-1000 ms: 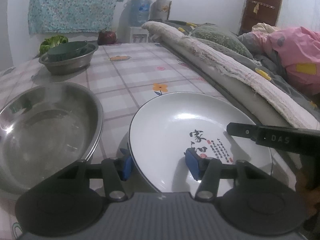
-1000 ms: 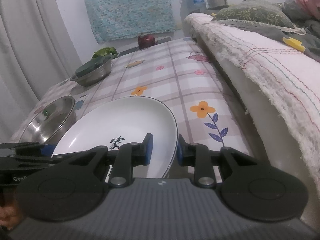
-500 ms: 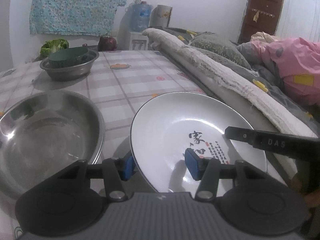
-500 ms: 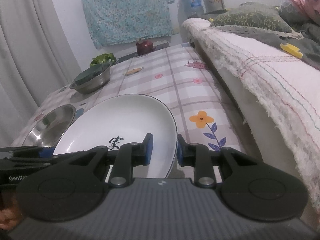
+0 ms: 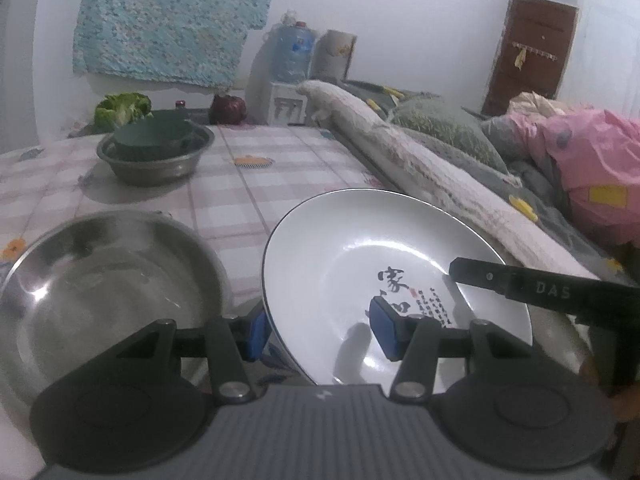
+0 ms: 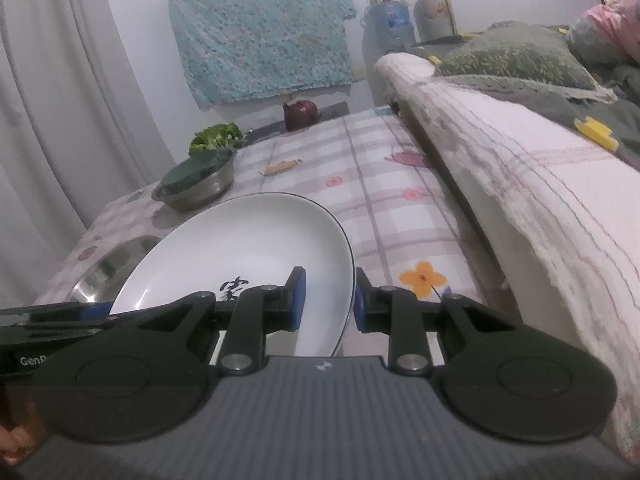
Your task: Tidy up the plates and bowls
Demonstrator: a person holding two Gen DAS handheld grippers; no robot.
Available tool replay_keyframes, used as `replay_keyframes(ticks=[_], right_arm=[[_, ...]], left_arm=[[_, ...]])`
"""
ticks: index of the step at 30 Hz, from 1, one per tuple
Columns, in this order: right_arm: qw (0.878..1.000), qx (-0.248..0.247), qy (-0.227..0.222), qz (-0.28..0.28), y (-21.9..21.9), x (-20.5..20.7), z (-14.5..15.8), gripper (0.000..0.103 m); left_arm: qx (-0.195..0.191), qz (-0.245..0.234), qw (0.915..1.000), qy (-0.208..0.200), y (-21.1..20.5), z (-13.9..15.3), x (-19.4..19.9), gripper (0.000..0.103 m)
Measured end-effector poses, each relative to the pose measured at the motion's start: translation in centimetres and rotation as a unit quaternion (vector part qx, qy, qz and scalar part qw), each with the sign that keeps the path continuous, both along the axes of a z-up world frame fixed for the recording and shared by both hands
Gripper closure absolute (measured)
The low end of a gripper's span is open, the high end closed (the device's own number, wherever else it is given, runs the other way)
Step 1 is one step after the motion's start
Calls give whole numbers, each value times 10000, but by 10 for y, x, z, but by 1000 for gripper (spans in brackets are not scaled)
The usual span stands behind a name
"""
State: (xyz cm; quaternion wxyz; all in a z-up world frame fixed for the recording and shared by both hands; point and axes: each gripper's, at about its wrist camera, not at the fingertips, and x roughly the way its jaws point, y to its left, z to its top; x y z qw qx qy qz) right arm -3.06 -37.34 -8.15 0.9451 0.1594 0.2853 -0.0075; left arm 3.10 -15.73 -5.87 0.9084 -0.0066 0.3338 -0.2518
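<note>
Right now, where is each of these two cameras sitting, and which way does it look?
Left wrist: sits on the left gripper, looking along its fingers at the white plate they straddle, with a steel basin to the left; the right gripper's finger enters from the right.
Right wrist: sits on the right gripper, looking up the table beside the bed; its pads clamp the plate's rim.
Shared: the plate, the basin, the far bowl stack.

Black tongs (image 5: 322, 330) — blue pads (image 5: 386, 334), silver screws, grey ribbed body — white lettering.
</note>
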Motion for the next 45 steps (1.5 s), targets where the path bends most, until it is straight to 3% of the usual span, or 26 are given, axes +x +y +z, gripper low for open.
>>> replay_keyframes(ticks=[12,21,31,45], right_arm=[[9986,14,-298,434,39,35,31,79],[9952,195,-196,937,92,71,30,79],[9922,317,301,1167,139,97,9,79],[9904,275,726,1143,147,113,-8,80]], left_arm=[[-178,547,9979,-302,49,25,11,50],[-128,1111,9933,-299,105,27,24,50],[-18,1344,9909,61,140,10,32,50],[48,1382,9886,601,150,-13,45,53]])
